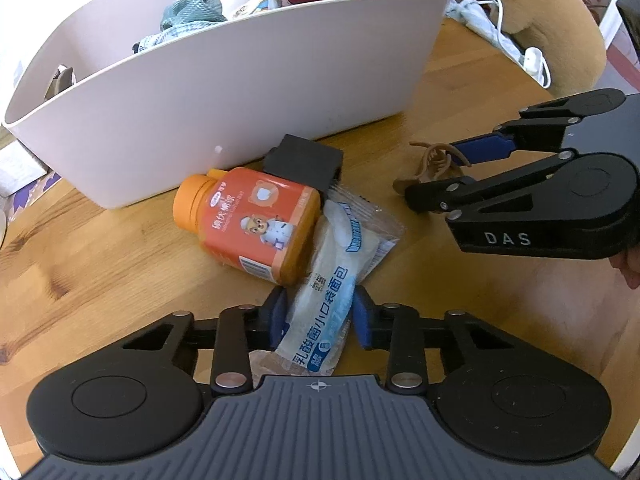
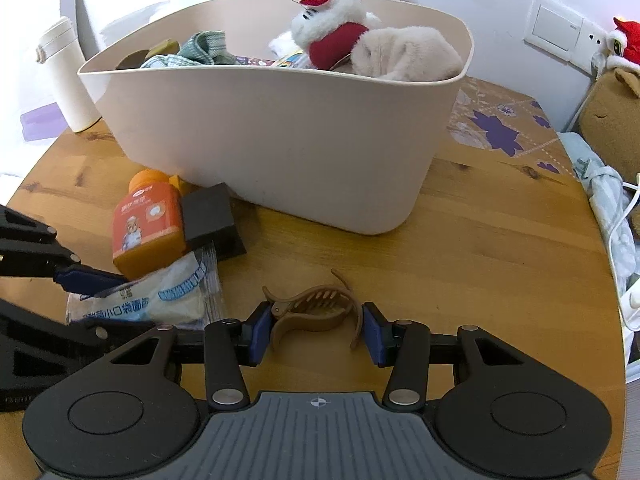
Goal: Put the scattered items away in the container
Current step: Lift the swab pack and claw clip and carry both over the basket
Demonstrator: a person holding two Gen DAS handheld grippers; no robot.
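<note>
Your left tool (image 1: 320, 316) is clamped on the blue-and-white bread packet (image 1: 334, 272), its 2 blue pads pressing the wrapper from either side while the packet lies on the desk (image 1: 100, 248). Your right tool (image 2: 316, 330) grips the tan hair claw (image 2: 316, 310), 1 pad against the hinge end and the other against the tips of the teeth; the claw rests on the wood.

Just beyond the packet, the orange bottle (image 1: 256, 224) lies on its side, touching the packet's edge, and a small black box (image 1: 304, 160) sits between the bottle and the container wall.

The beige container (image 2: 280, 136) stands upright on the desk, well filled: a white plush toy with a red body (image 2: 332, 28) and a pale fluffy piece (image 2: 404, 56) fill the right end in the right wrist view, a green knitted cloth (image 2: 204, 50) lies toward the left, and a printed packet edge shows between them. A white tumbler (image 2: 66, 72) stands left of the container.
</note>
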